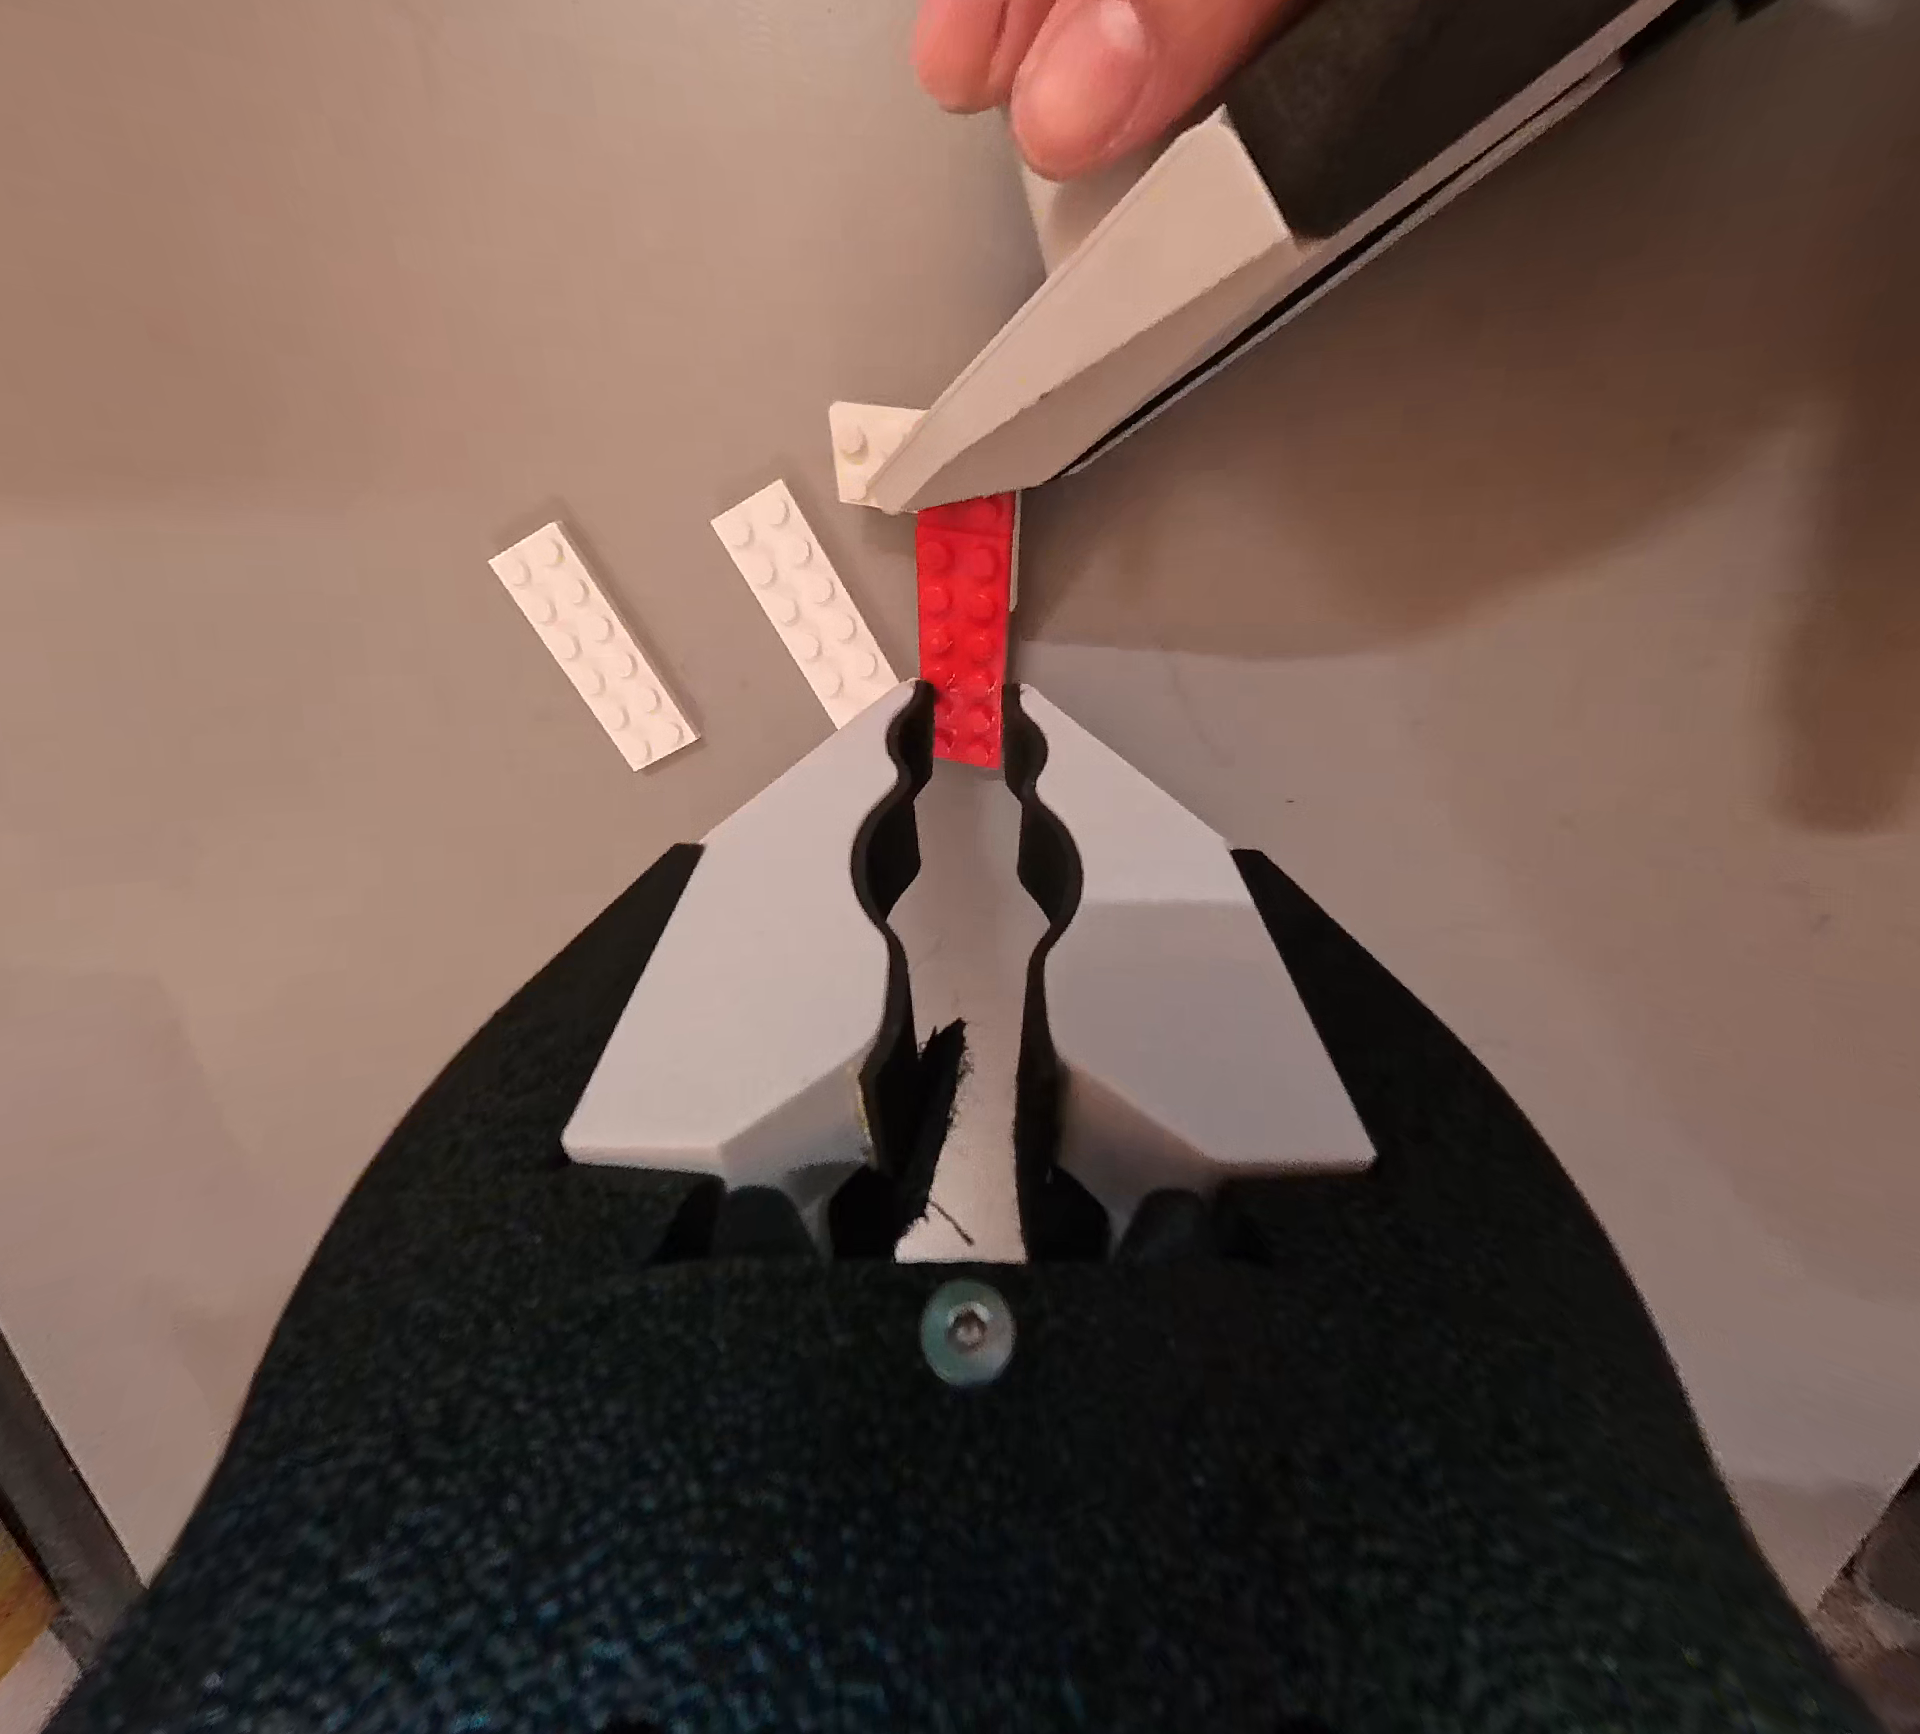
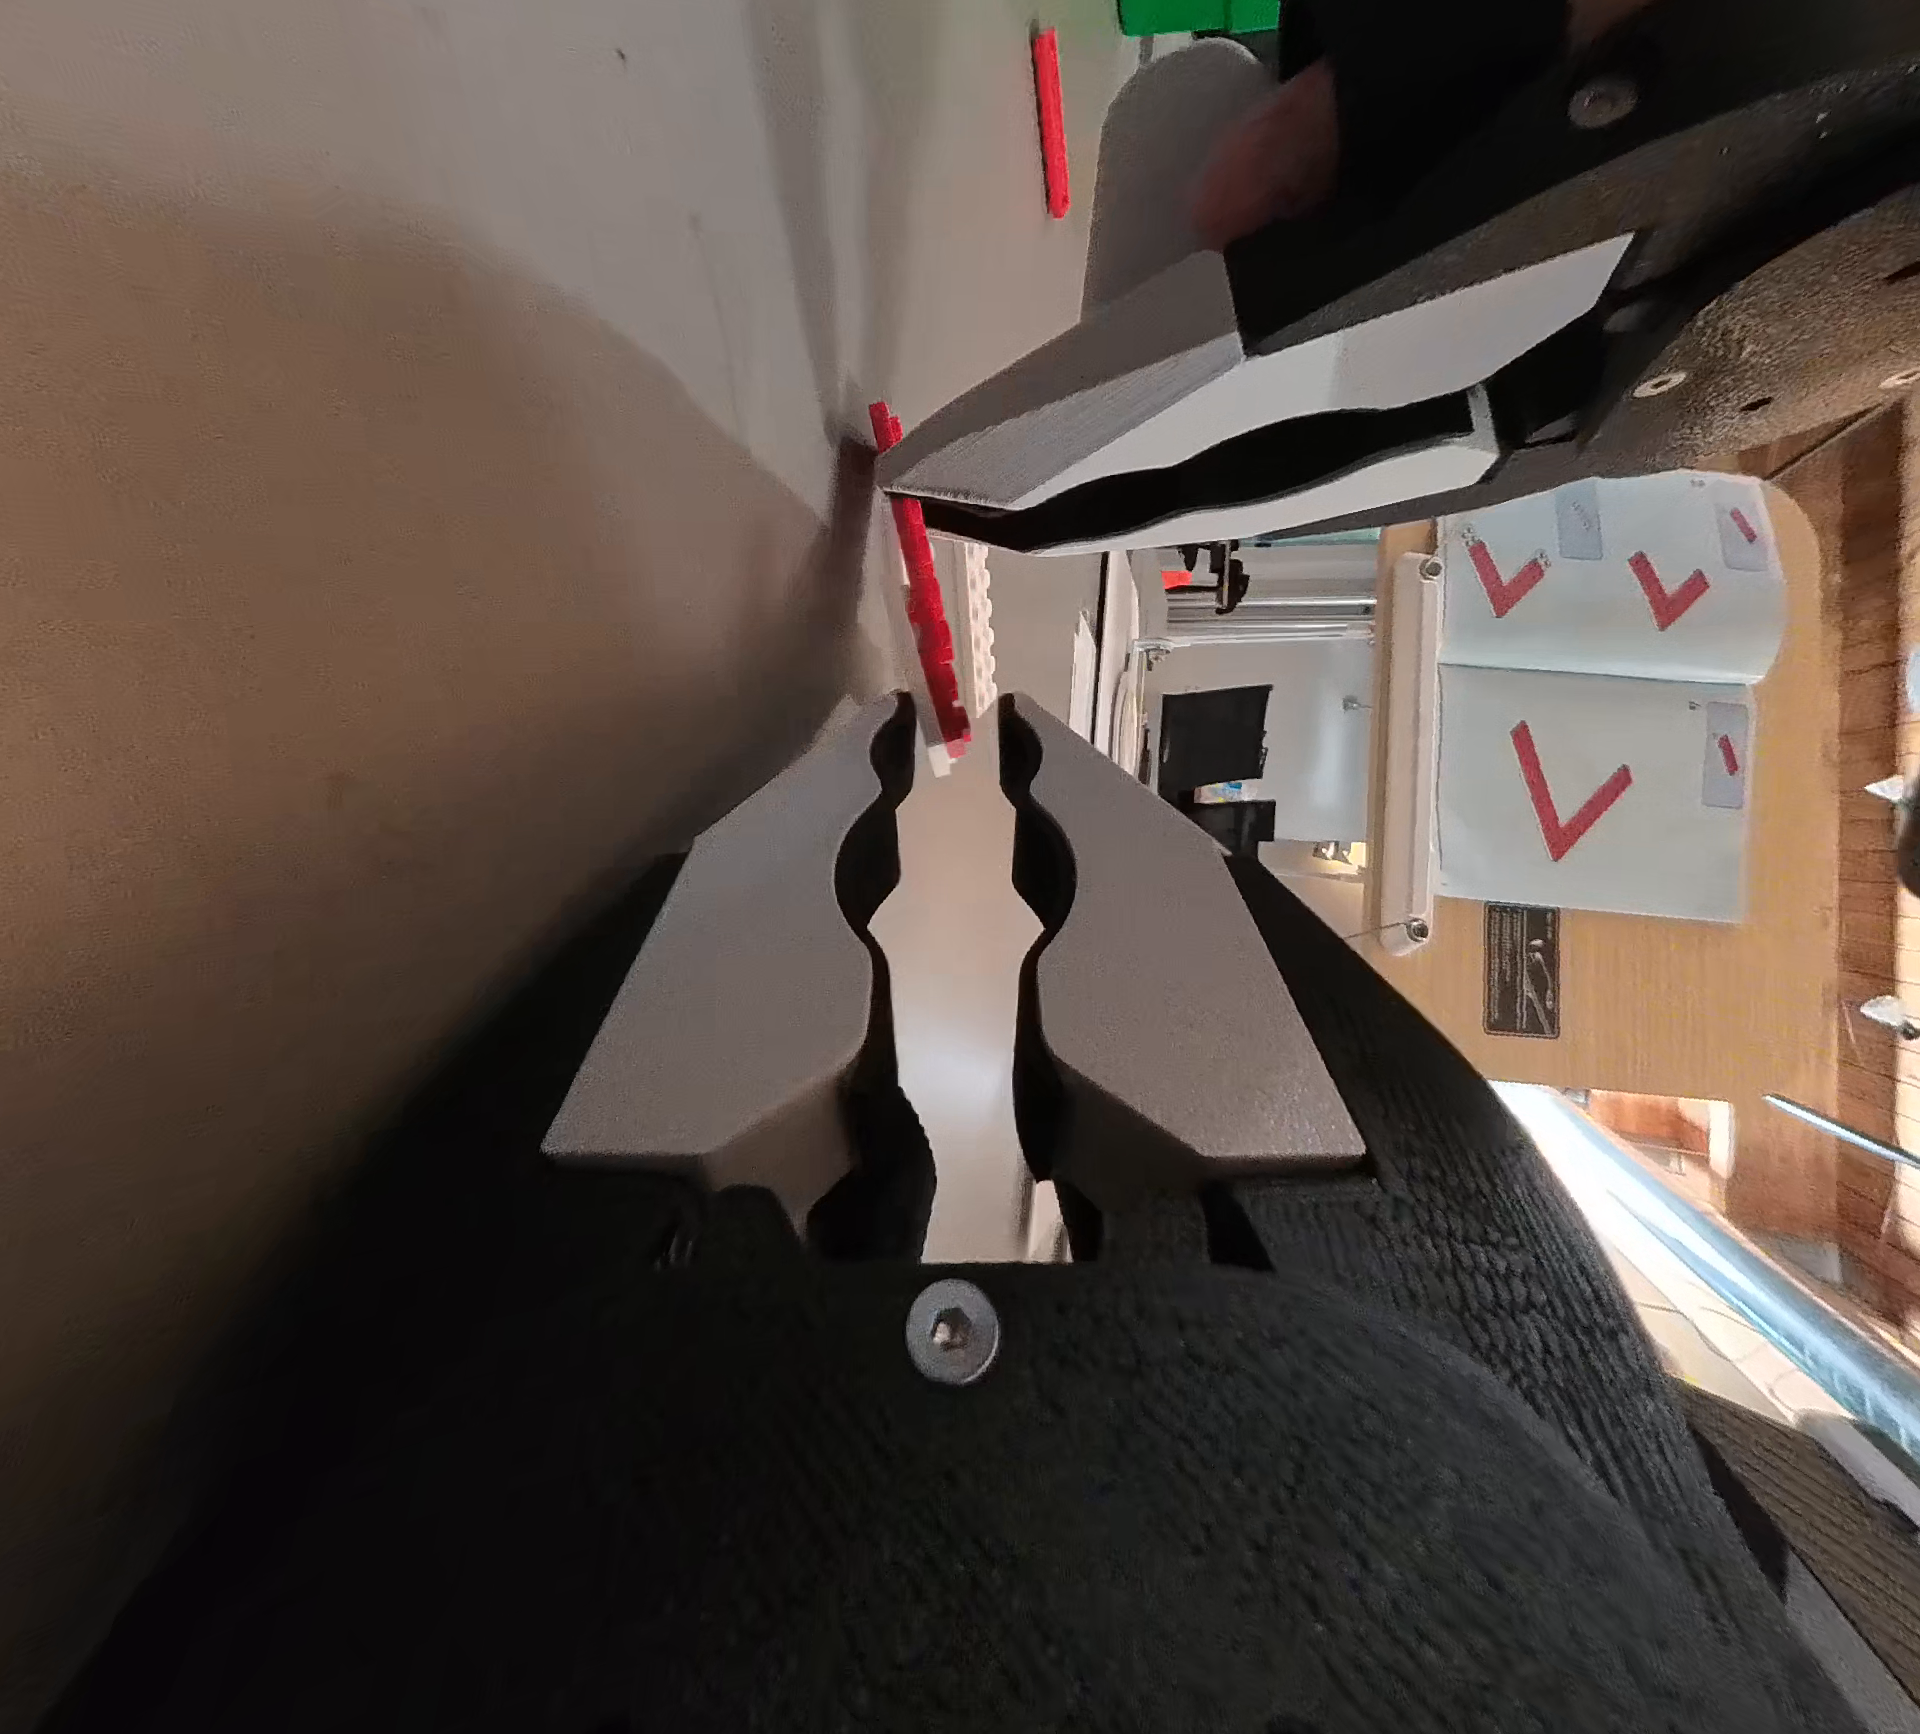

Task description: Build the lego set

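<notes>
My left grey plastic tongs with wavy black inner pads [image 1: 966, 697] point forward and down at the worktop, jaws parted by a narrow gap and flanking the near end of what lies between them. My right grey plastic tongs [image 1: 940, 489] come in steeply from the upper right, their two fingers drawn almost together at the tips, tips low at the worktop. My right hand [image 1: 1081, 11] wraps the black handle, fingertips [image 1: 1081, 84] curled over its edge. From the right wrist view, these tongs [image 2: 956, 708] stand slightly parted too.
</notes>
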{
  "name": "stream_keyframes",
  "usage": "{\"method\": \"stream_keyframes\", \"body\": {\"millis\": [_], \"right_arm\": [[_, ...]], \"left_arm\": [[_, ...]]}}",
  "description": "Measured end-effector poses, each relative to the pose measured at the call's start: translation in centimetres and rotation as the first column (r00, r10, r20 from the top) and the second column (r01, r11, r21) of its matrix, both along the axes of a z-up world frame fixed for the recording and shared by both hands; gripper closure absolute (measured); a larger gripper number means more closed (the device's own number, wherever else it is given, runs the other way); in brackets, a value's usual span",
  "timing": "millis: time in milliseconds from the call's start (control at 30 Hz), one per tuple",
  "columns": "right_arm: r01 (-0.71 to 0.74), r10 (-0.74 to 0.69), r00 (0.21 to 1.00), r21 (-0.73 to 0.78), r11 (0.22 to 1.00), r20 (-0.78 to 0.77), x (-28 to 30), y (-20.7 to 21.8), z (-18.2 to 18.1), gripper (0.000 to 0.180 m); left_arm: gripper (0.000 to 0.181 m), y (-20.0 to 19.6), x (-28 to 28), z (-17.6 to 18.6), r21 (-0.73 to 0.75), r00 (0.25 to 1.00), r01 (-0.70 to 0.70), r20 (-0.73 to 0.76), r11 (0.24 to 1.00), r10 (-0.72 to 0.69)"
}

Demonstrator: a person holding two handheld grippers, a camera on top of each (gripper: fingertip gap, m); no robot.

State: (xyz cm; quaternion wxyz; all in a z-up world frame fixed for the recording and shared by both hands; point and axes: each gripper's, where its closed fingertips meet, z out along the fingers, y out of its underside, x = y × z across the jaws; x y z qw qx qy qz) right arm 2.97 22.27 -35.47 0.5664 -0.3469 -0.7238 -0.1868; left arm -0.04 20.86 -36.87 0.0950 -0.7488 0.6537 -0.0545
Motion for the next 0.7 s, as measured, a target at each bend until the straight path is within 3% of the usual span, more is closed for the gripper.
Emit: {"method": "stream_keyframes", "body": {"millis": [333,700], "right_arm": [[-0.028,0.027,0.999,0.024,0.999,0.036,-0.5,-0.3,-0.3,0.157],[-0.097,0.082,0.983,0.085,0.992,0.166,-1.1,-1.1,-0.9,0.173]], "left_arm": [[0.17,-0.3,-0.4,-0.2,-0.019,1.0,-0.001,-0.014,1.0,0.001],[0.17,-0.7,-0.9,-0.1,-0.034,1.0,0.004,-0.016,0.999,-0.004]]}}
